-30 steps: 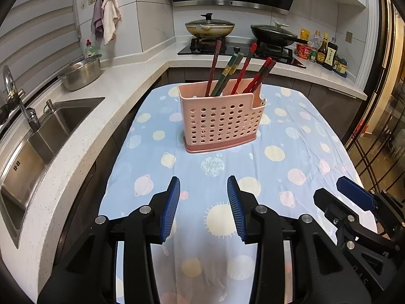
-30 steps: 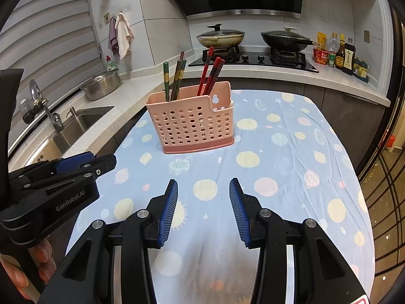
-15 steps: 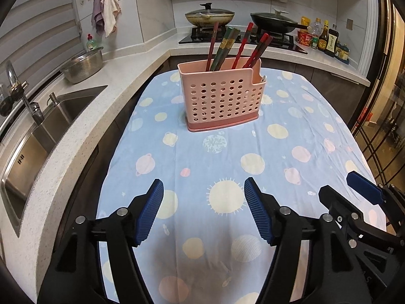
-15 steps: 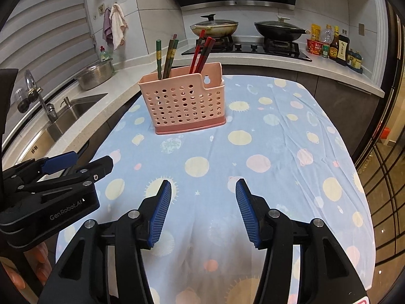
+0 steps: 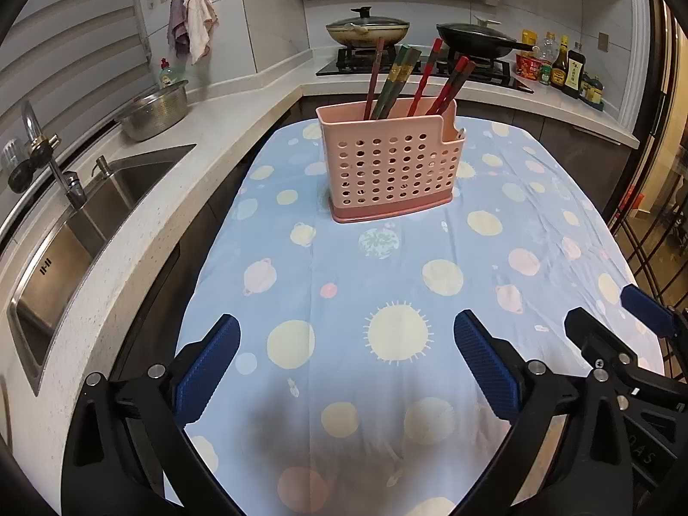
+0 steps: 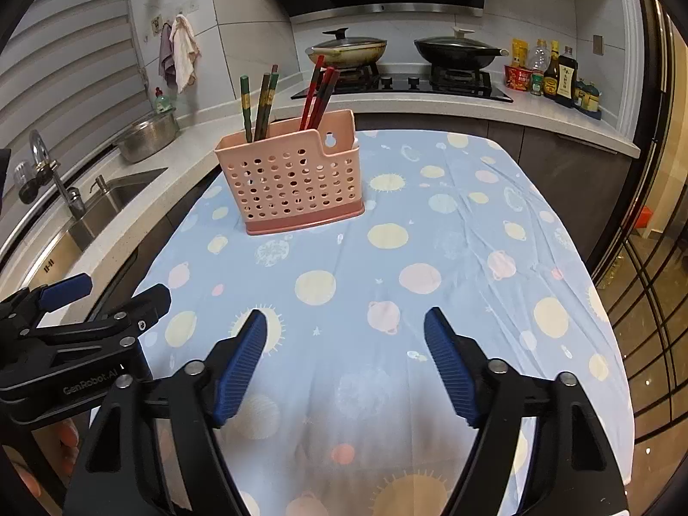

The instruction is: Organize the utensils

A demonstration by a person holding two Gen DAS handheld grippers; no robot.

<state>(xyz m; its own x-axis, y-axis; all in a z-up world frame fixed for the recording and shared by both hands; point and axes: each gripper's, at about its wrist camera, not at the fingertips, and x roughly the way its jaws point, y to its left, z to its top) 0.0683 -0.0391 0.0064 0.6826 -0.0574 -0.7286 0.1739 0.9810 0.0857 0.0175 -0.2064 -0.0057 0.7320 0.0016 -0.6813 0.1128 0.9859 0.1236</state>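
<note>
A pink perforated utensil holder [image 5: 391, 163] stands upright on the blue planet-print tablecloth [image 5: 387, 284], far of both grippers; it also shows in the right wrist view [image 6: 292, 176]. Several red and green chopsticks [image 5: 404, 77] stand in it, also seen in the right wrist view [image 6: 262, 103]. My left gripper [image 5: 346, 359] is wide open and empty over the near part of the cloth. My right gripper [image 6: 344, 354] is wide open and empty, beside the left one [image 6: 64, 327].
A steel sink [image 5: 64, 232] with a faucet and a metal bowl [image 5: 157, 114] lie on the left counter. Two lidded pans [image 5: 365, 28] sit on the stove behind. Sauce bottles [image 5: 567, 69] stand at the back right. A glass door is at the right.
Both grippers have opened wider and pulled back from the holder, toward the near end of the table. The holder and chopsticks have not moved.
</note>
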